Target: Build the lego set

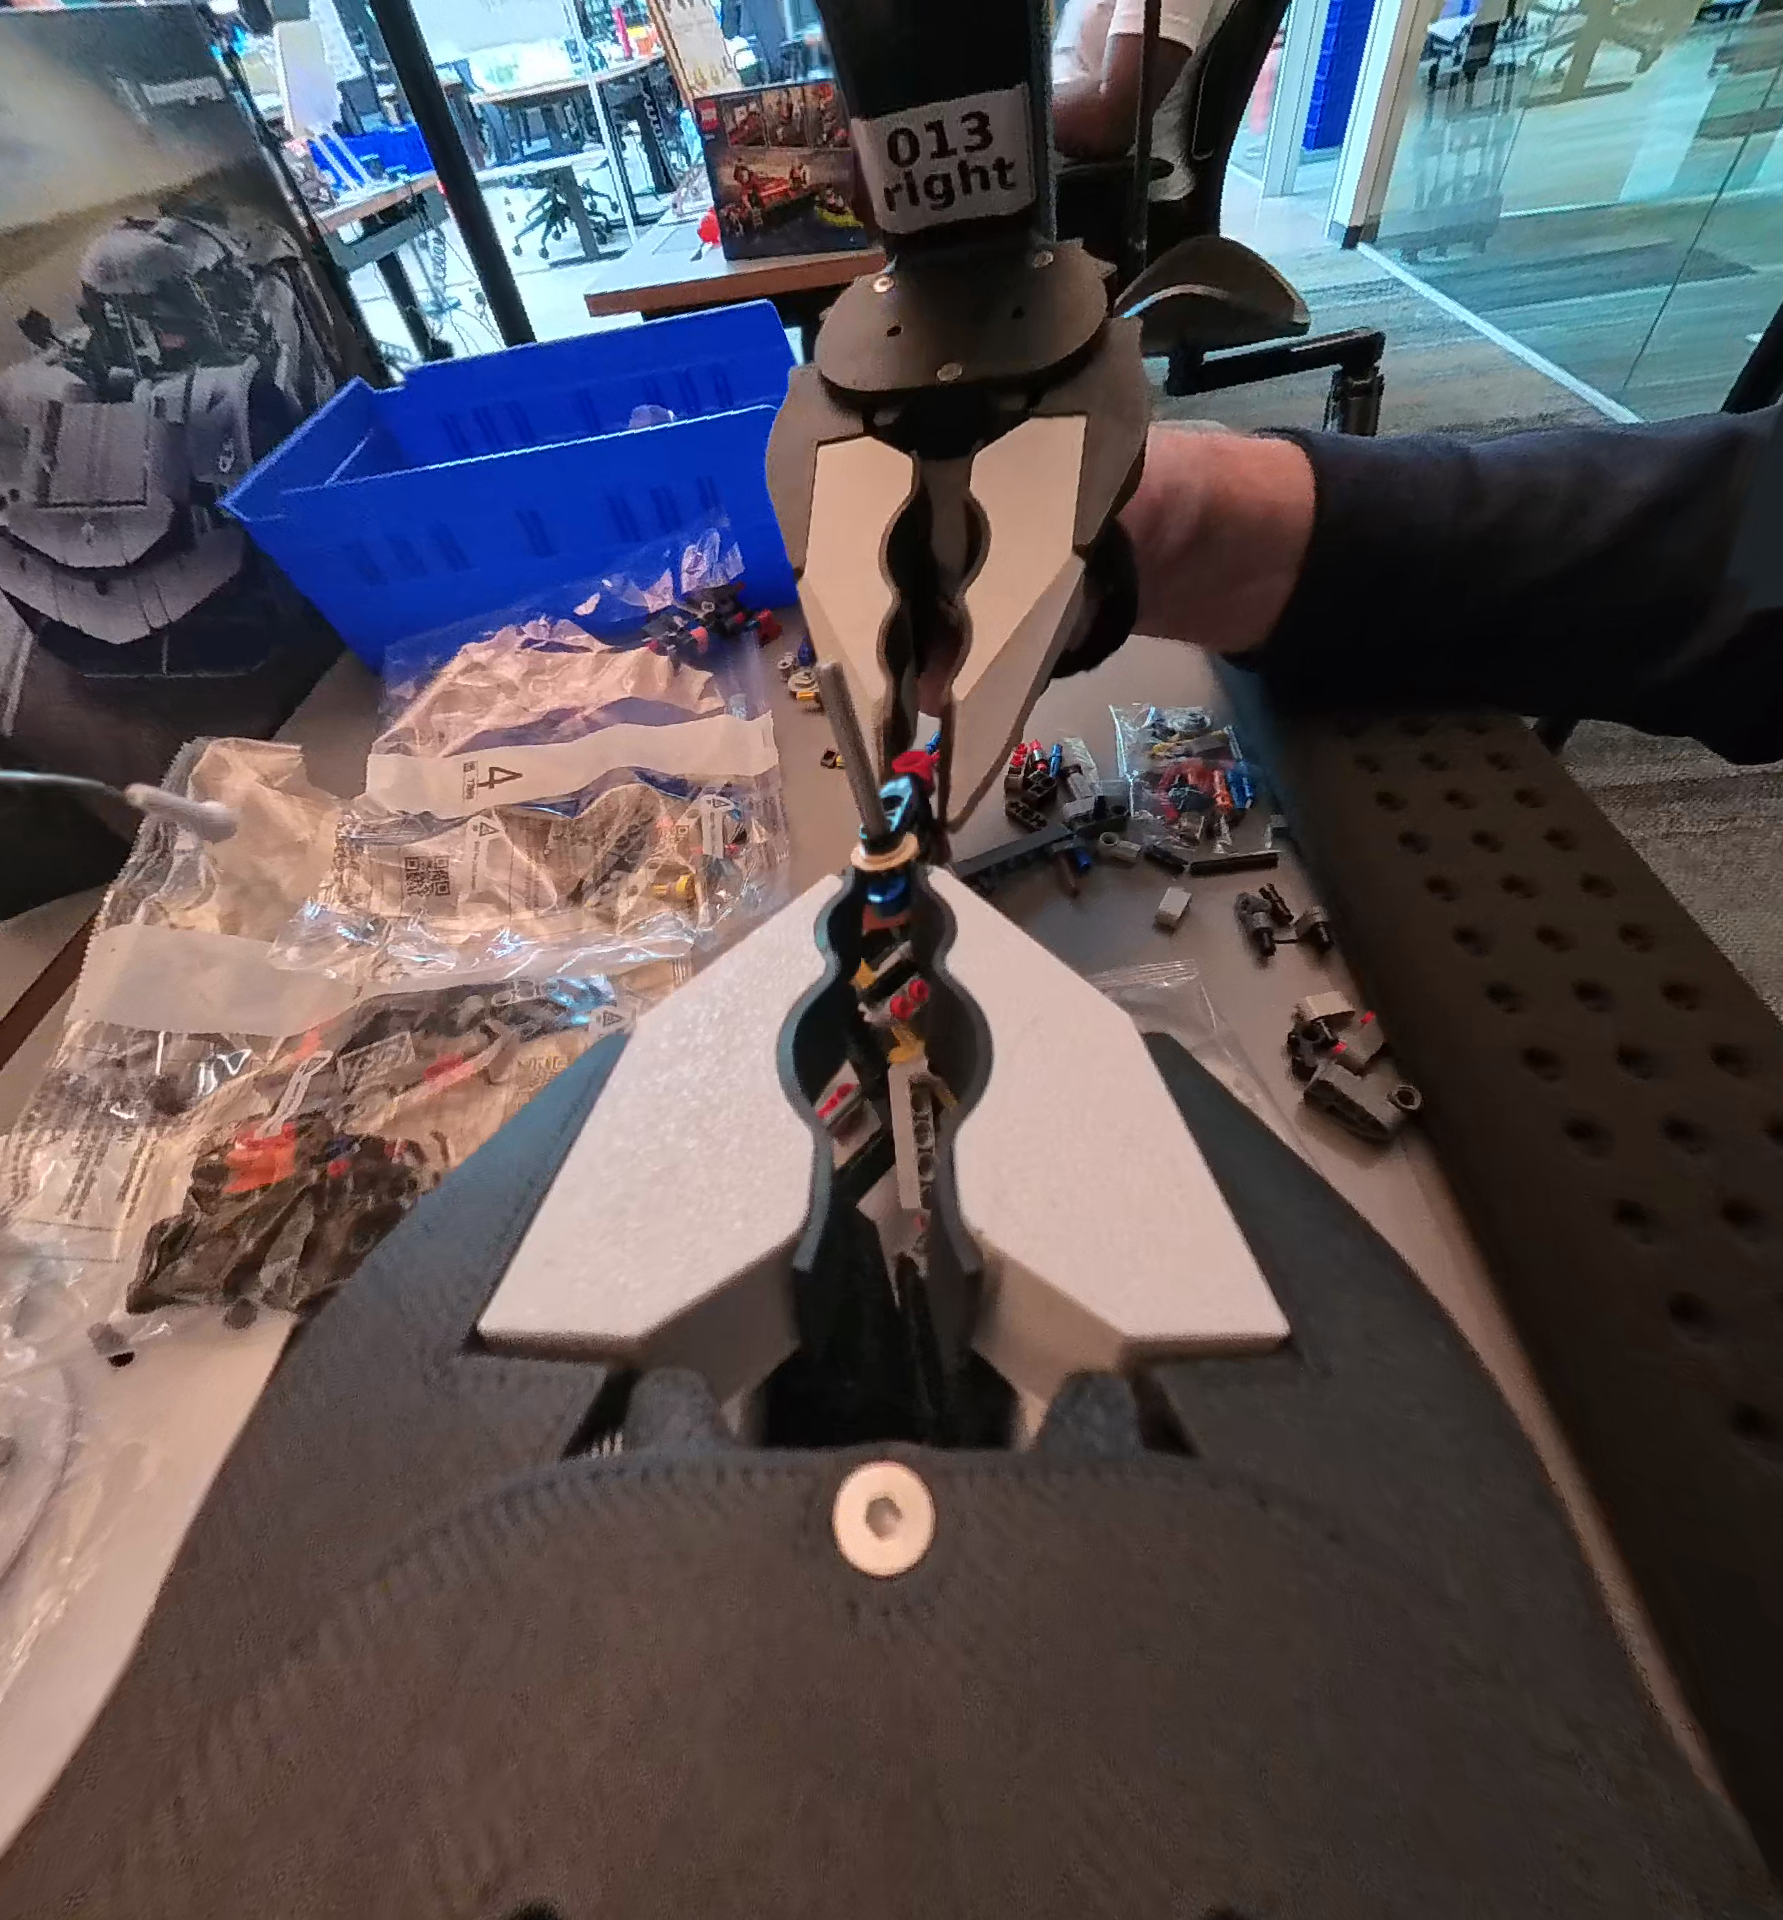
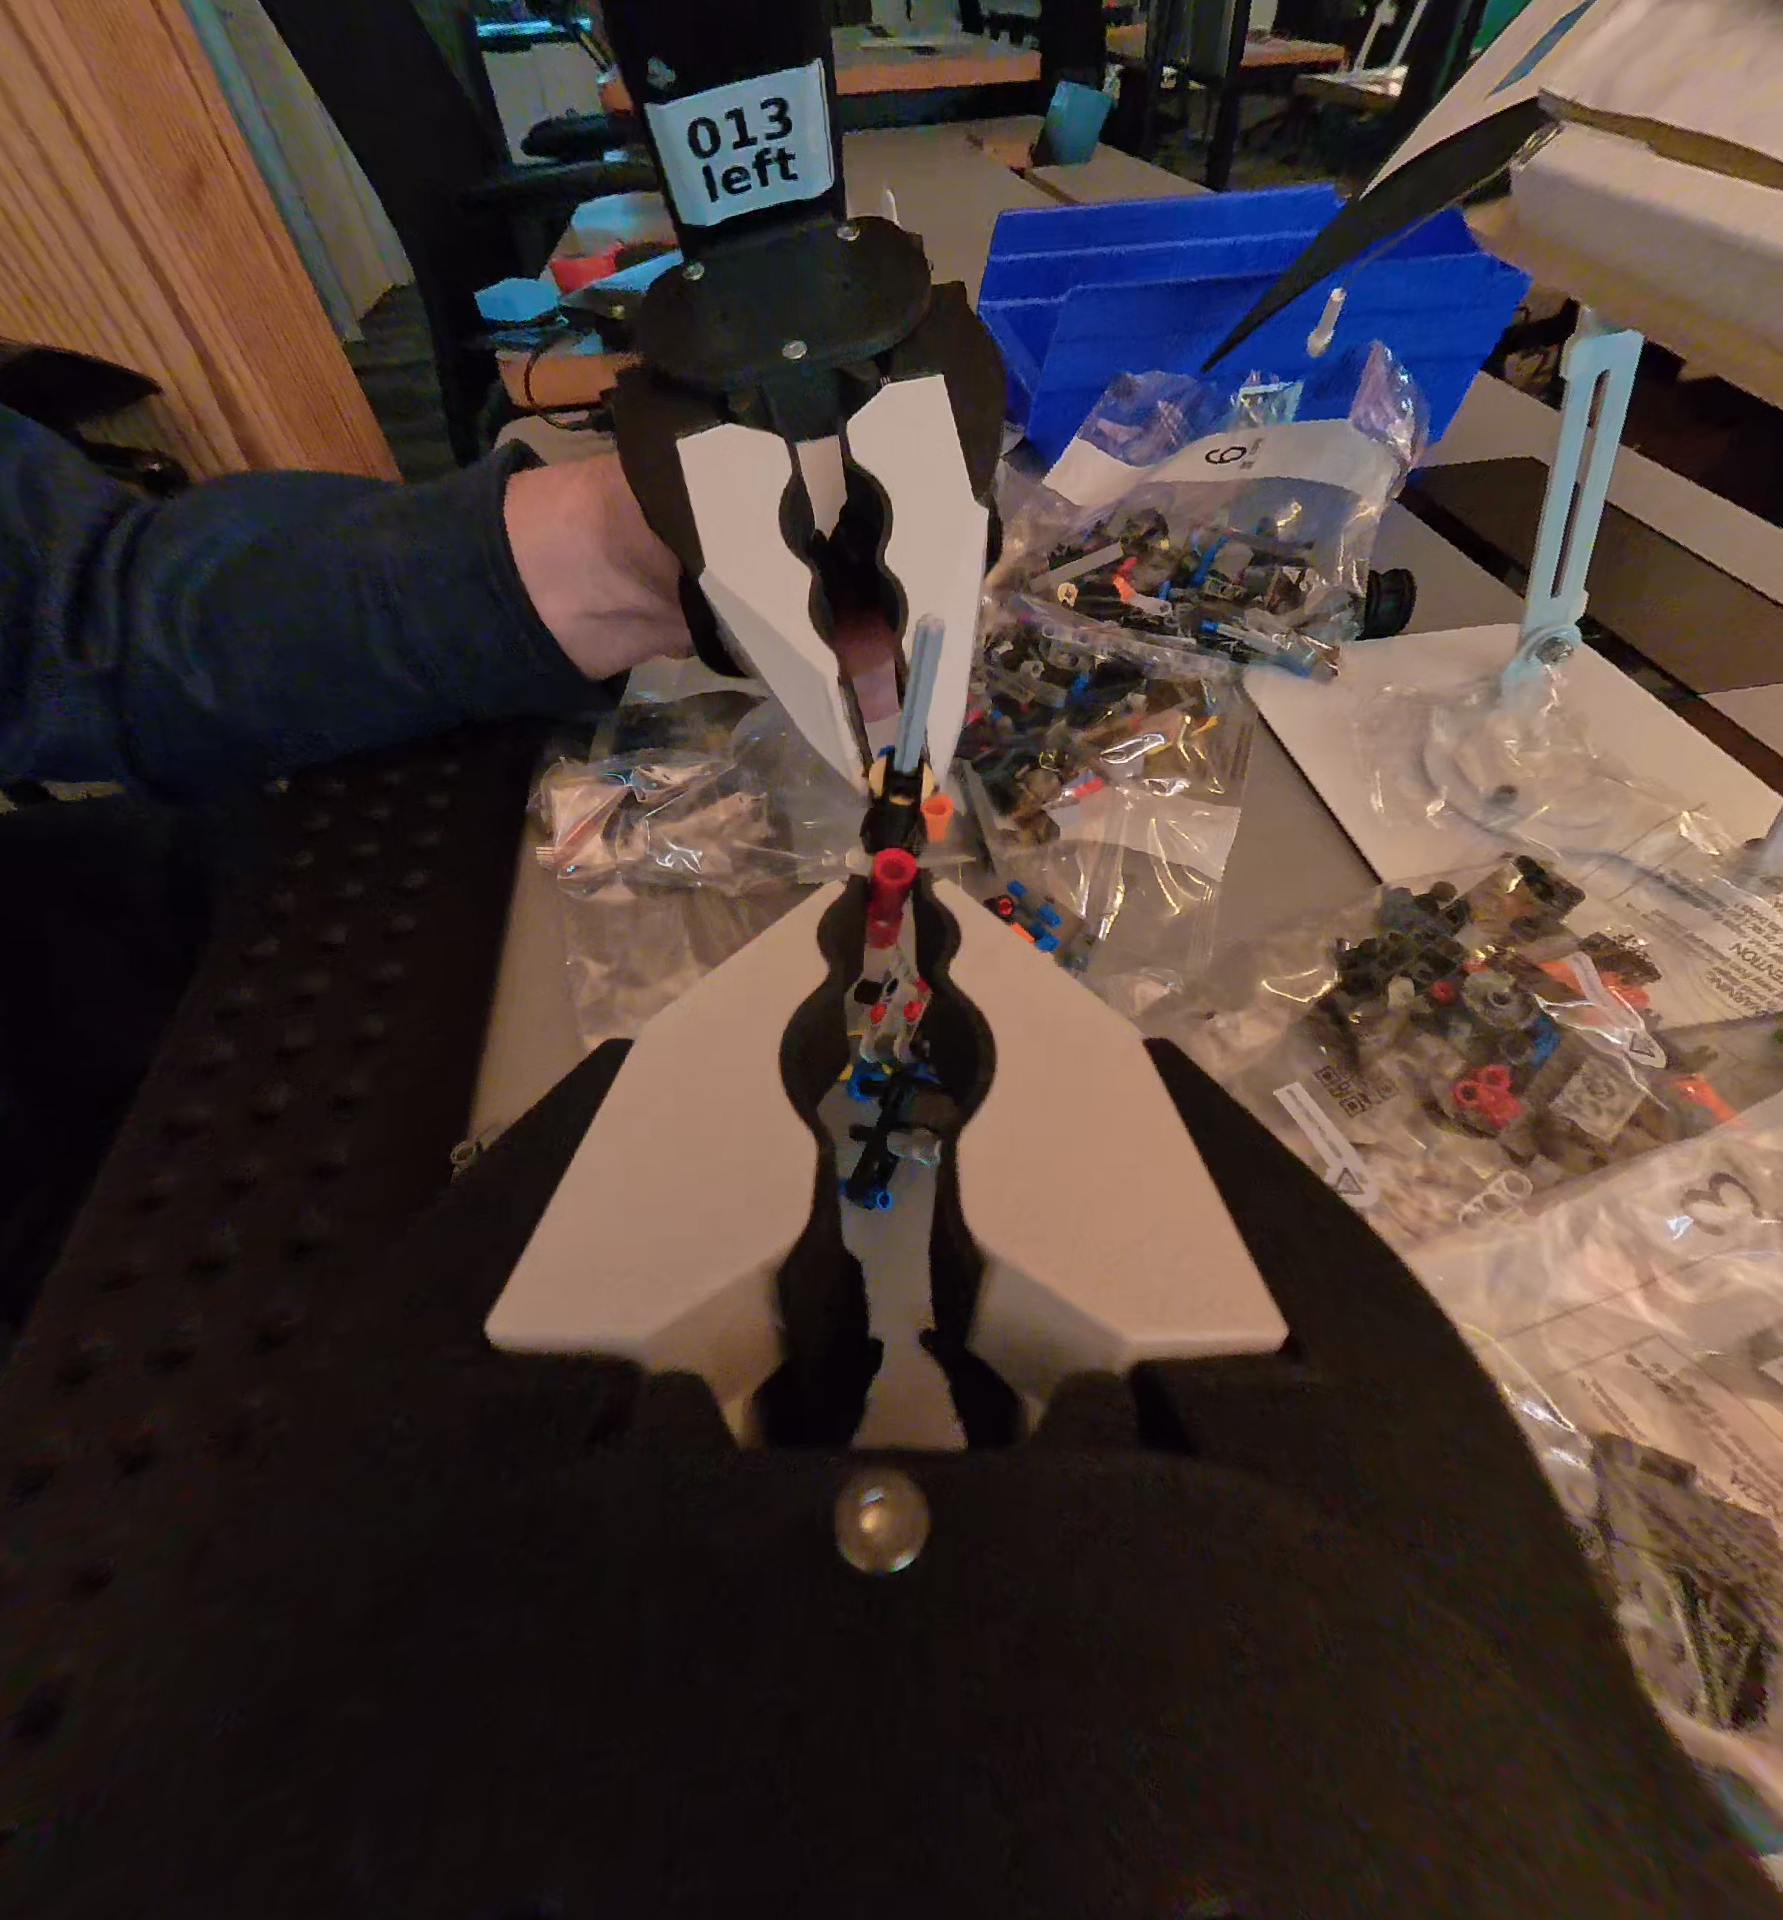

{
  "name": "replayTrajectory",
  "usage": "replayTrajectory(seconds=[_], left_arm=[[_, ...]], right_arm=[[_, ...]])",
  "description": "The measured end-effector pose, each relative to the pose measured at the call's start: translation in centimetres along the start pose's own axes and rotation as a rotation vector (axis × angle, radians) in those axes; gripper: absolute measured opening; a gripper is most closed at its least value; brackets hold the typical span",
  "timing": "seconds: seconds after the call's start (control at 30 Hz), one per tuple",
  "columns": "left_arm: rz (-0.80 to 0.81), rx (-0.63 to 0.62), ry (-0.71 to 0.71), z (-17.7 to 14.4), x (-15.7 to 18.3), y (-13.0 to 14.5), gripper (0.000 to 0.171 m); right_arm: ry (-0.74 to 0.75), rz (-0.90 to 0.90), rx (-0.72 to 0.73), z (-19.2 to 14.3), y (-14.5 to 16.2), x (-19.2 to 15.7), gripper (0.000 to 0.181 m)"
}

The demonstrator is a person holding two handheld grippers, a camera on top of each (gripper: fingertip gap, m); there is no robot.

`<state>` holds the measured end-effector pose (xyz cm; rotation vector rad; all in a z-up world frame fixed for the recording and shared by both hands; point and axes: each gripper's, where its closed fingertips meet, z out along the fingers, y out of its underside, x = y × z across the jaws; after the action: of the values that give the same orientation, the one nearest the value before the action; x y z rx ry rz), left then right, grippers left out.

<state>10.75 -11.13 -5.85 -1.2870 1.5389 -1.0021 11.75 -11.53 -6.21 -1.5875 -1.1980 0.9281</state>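
Both grippers meet tip to tip above the table. The left gripper (image 1: 882,883) has its jaws narrowed on a small black, blue and tan plastic lego sub-assembly (image 1: 892,831) with a thin grey axle rod (image 1: 851,743) rising from it. The right gripper (image 2: 892,894) is closed on a red plastic connector (image 2: 889,871) pressed against that assembly. The pieces look light, rigid and slick; the axle would likely twist loose, so the blocky black hub just beyond the left jaws seems the better hold.

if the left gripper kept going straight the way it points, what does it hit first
Probably the right gripper. It faces the left gripper tip to tip, and both pinch the small lego assembly with the grey axle. Depth is hard to judge.
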Motion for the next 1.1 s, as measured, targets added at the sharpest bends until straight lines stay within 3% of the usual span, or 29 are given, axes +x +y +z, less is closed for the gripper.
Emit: replayTrajectory(seconds=[0.3, 0.4, 0.5, 0.87, 0.93, 1.0, 1.1], left_arm=[[-0.021, 0.03, 0.011, 0.0, 0.1, -0.3, 0.008], [-0.043, 0.038, 0.033, 0.3, 0.3, -0.4, 0.024], [-0.022, 0.011, 0.042, 1.0, 0.7, 0.0, 0.014], [0.055, -0.018, 0.041, 0.5, 1.2, 0.0, 0.011], [0.049, -0.011, -0.021, -1.1, -0.1, -0.1, 0.011], [-0.003, 0.109, -0.054, -4.2, -1.3, -1.6, 0.01], [-0.009, 0.075, -0.017, -3.2, -0.7, -0.9, 0.011]], right_arm=[[-0.005, 0.0, -0.01, -0.2, 0.0, -0.1, 0.004], [0.0, -0.014, -0.026, 0.0, 0.1, -0.1, 0.004], [-0.002, -0.042, -0.046, 0.3, 0.3, -0.5, 0.003], [0.018, -0.095, -0.075, 0.1, 0.3, -0.8, 0.002], [0.08, -0.091, -0.084, -1.4, 0.8, 0.4, 0.0], [0.059, -0.047, 0.066, -3.9, -1.4, 0.5, 0.0], [0.06, -0.032, 0.037, -2.9, -0.8, 0.5, 0.0]])
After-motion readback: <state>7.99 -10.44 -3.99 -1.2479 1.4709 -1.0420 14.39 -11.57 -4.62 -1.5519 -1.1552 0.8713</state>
